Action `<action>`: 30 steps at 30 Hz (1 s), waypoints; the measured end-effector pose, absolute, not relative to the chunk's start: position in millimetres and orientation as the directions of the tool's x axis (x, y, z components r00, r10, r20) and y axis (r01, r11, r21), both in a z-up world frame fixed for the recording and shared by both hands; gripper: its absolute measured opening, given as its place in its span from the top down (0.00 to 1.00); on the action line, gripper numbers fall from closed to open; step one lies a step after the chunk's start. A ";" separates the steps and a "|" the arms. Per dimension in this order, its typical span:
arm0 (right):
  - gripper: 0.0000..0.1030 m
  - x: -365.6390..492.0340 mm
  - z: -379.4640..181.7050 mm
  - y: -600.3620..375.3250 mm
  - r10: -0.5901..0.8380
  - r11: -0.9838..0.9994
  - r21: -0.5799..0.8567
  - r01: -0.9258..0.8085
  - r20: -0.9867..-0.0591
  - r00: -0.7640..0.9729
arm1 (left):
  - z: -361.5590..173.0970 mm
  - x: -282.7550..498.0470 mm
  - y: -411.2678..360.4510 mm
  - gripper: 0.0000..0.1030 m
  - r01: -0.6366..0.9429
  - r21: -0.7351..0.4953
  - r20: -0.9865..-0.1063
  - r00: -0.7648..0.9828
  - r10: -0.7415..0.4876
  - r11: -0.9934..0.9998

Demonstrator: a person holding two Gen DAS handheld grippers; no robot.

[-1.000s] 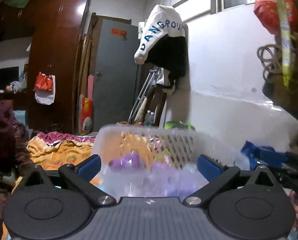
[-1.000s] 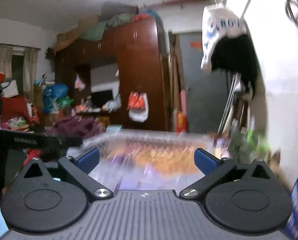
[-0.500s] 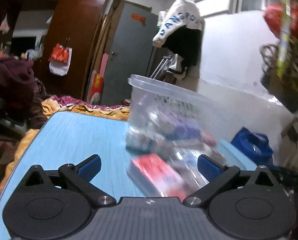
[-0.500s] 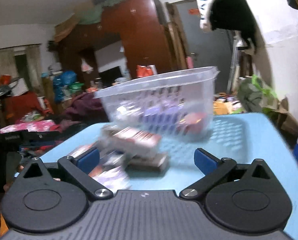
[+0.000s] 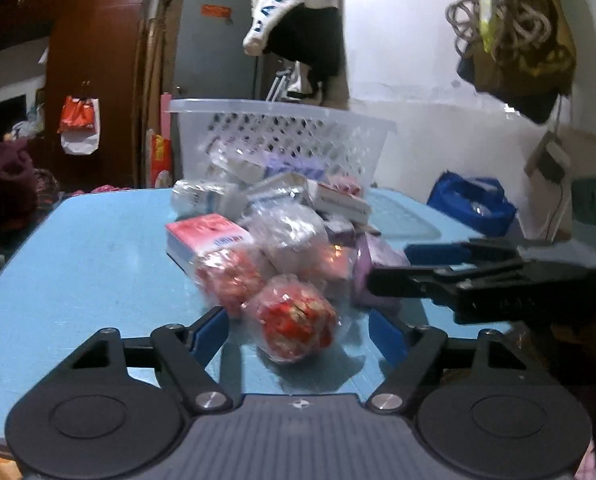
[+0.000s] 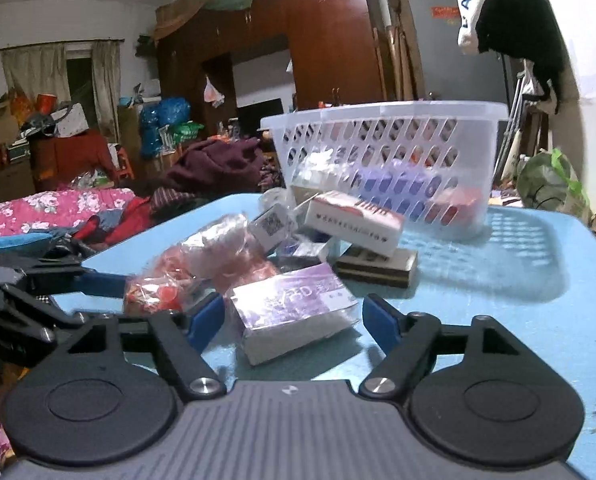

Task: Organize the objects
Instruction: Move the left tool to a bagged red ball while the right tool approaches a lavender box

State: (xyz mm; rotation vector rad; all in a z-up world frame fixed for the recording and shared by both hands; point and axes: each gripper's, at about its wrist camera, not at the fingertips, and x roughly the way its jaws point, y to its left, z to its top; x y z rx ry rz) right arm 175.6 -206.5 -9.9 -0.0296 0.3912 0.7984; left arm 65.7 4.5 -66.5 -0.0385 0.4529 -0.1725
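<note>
- Both grippers have come down from the height of the basket rim to just above the blue table (image 5: pixel 82 248), so the pile of goods now fills the lower half of each view.
- Left gripper (image 5: pixel 298 330): its jaws are closing around a red ball in clear wrap (image 5: pixel 294 320). The pads stand on both sides of it and do not press it yet, as far as the pictures show.
- Right gripper (image 6: pixel 292 320): its jaws are closing around a purple box (image 6: pixel 294 308) that lies flat. A small gap shows at each pad, so it is not gripped yet.
- The white basket (image 6: pixel 382 120) stands upright at the far side of the table, behind the pile, with some packets already inside.
- Risk, in my judgement: the wrap on the ball is loose and slippery, so the pads may catch only the plastic and the ball may slide out when it is lifted.
- The purple box touches a second red packet (image 6: pixel 154 292) and lies near a white and red box (image 6: pixel 354 220). Lifting it may drag or tip these neighbours.
- The two grippers are very near each other, and each one shows at the side of the other view. They may knock together if both rise at once.
- Open room: the table is bare on the left in the left view, and on the right in the right view, up to the rounded edges.
- Things pushed sideways there could roll off.
</note>
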 end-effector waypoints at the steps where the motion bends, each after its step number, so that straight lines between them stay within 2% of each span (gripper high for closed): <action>1: 0.23 171.7 -12.1 -206.9 0.690 0.701 0.115 -0.703 -0.355 0.630 | -69.1 66.6 2.4 0.27 0.156 -0.060 -0.435 0.885 -0.166 0.986; 4: 0.27 167.1 -16.4 -204.5 0.676 0.711 0.084 -0.699 -0.357 0.645 | -74.4 58.8 0.6 0.46 0.160 -0.024 -0.407 0.900 -0.156 0.987; 7: 0.28 163.2 -17.2 -208.7 0.686 0.703 0.092 -0.706 -0.352 0.637 | -75.4 53.6 6.8 0.48 0.182 -0.054 -0.387 0.902 -0.189 0.982; 15: 0.29 155.5 -6.9 -233.9 0.666 0.737 0.119 -0.666 -0.301 0.683 | -62.0 32.1 17.5 0.48 0.198 -0.036 -0.296 0.934 -0.200 0.980; 30: 0.29 160.9 -6.4 -253.5 0.600 0.796 0.117 -0.594 -0.287 0.747 | -55.5 41.0 51.0 0.48 0.116 -0.080 -0.266 0.955 -0.134 0.990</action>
